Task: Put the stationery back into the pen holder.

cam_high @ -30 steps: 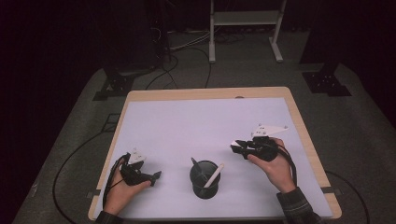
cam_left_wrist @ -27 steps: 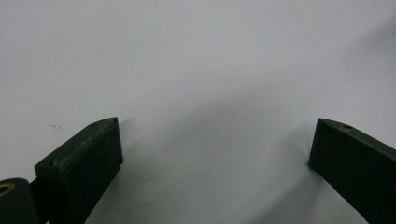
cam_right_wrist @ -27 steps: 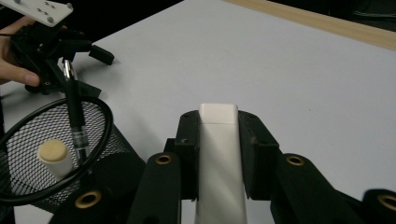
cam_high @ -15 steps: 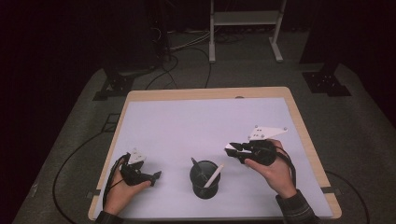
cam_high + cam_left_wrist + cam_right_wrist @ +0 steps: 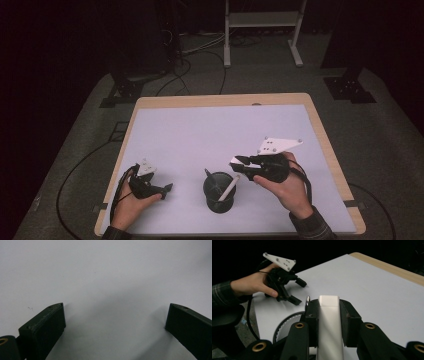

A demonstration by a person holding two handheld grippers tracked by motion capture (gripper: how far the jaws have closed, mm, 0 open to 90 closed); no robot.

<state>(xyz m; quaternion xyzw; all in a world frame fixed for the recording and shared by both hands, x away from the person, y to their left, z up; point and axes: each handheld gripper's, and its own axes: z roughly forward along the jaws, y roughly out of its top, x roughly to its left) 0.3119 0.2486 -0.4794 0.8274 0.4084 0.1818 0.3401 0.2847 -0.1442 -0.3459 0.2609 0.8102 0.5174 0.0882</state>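
Your right gripper [image 5: 239, 164] was clamped on a white marker [image 5: 328, 322], tilted with its lower end in the black mesh cup [image 5: 219, 192] near the table's [image 5: 210, 125] front edge; your left gripper [image 5: 167, 188] rested wide open and empty at the near left

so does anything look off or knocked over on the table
Nothing stands out. The black mesh cup stands upright on the white table, with a dark pen leaning inside. The right hand-held gripper is shut on a white marker above the cup. The left hand-held gripper rests open on the table.
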